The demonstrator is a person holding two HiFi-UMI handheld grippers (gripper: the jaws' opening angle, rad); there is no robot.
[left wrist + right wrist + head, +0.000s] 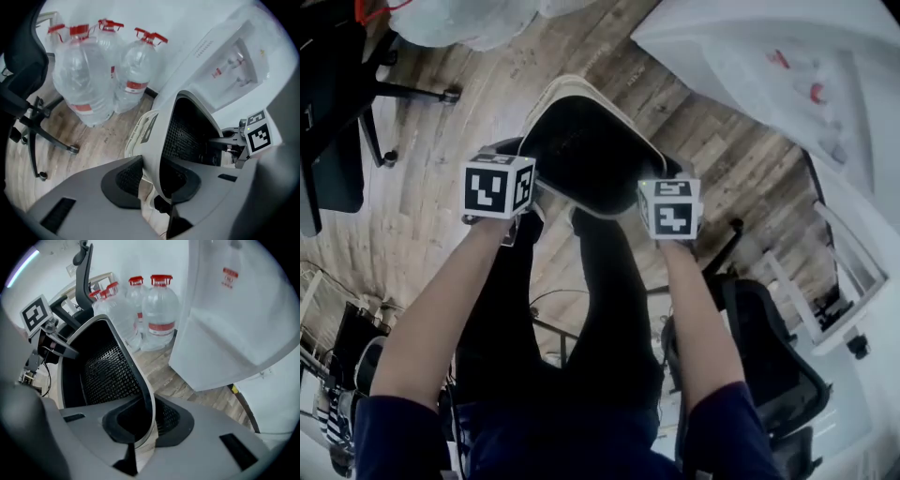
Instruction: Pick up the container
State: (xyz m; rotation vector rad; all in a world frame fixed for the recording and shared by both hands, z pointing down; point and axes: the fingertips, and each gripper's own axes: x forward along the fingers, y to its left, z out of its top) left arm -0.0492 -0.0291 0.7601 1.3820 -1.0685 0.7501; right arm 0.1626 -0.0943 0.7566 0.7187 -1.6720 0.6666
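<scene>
You hold the white plastic container (pixel 591 150) with black mesh inside straight before you, at twelve o'clock, and it seems to hang free above the wooden plank floor (pixel 441 141). Your left gripper (pixel 514 155) bites the rim on the nine o'clock side and your right gripper (pixel 667 173) on the three o'clock side. Each has its jaws narrowed onto the thin white wall, one pad inside and one outside. I think you grip it at two opposite places so that the wide, light body does not tip.

To count: one container, two grippers, four large clear water bottles (pixel 84 79) with red caps at eleven o'clock of the container, and one white water dispenser (pixel 234 61) at one o'clock.
</scene>
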